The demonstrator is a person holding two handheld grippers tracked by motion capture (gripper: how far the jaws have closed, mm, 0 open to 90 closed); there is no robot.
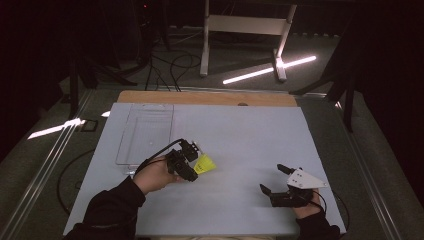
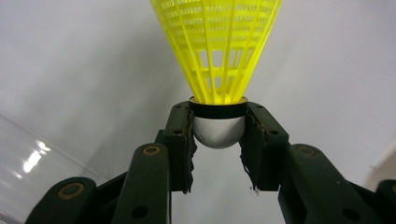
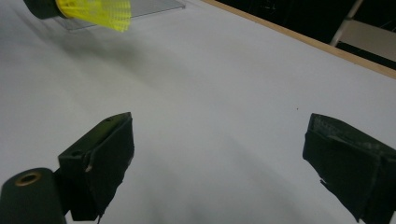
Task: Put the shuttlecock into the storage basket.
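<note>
- Between the 2 jaws of the left gripper (image 2: 218, 140) sits the yellow shuttlecock (image 2: 219, 51); the pads press on its white rounded cork, so the grip is closed on it.
- Its long axis runs straight ahead from the jaws, with the skirt pointing away from them.
- The clear tray (image 1: 145, 132) lies beside this gripper, on the side away from the right gripper (image 1: 275, 180), so I judge the left hand is the nearer one to it.
- The right gripper has its jaws wide apart, with nothing between them, above the white table (image 3: 224, 93).
- The left gripper view shows the exact contact on the cork; the high view shows the tray and both hands.
</note>
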